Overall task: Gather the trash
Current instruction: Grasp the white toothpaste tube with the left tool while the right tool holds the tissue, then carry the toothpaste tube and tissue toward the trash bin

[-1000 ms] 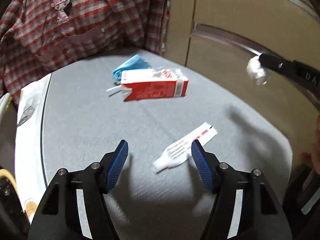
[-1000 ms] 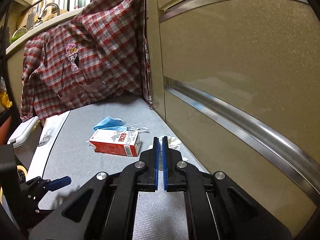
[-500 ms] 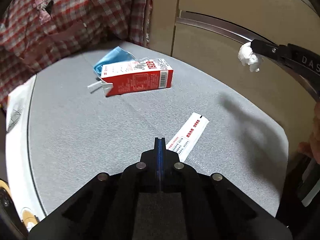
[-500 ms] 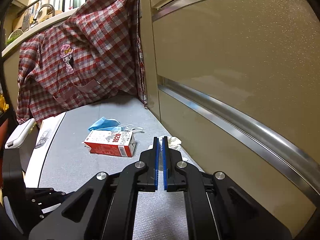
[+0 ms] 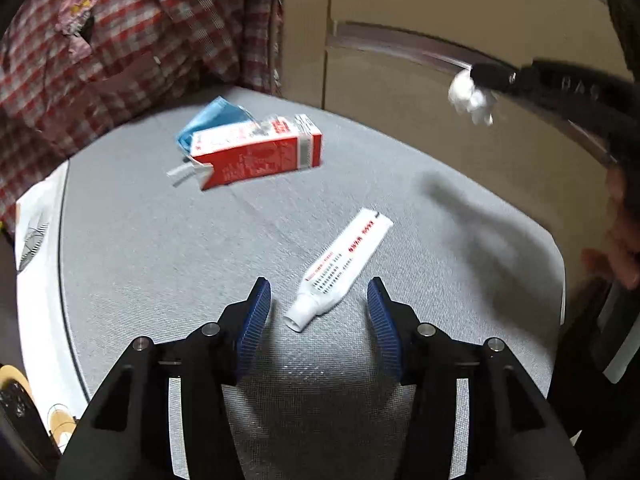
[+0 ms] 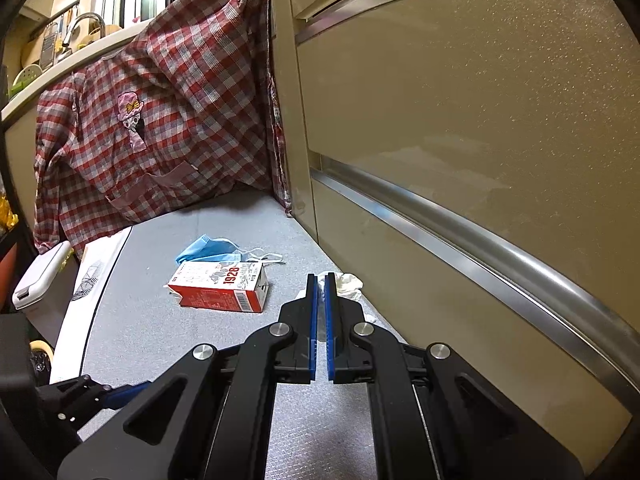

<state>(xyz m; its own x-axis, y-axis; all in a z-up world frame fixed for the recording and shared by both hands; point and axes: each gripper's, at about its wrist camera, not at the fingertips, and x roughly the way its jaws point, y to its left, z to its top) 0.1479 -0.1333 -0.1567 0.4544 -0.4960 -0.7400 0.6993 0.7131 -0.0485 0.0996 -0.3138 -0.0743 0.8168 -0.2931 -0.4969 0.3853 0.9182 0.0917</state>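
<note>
Left gripper (image 5: 319,300) jaws went open, shut at half a second back, and are wide apart again now, with the white tube (image 5: 340,266) lying flat on the grey mat (image 5: 160,260) between the blue pads (image 5: 256,312), cap end nearest the lens and turned from how it lay a second ago. Milk carton (image 5: 256,156) sits slightly lower and more central in frame than half a second ago. Right gripper (image 5: 474,76) with the white wad (image 5: 470,96) has drifted toward the upper right of frame.

Grey mat (image 5: 160,240) woven, matt; carton (image 5: 256,156) glossy card; shirt (image 6: 160,128) checked cloth; cabinet rail (image 6: 460,232) brushed metal.
</note>
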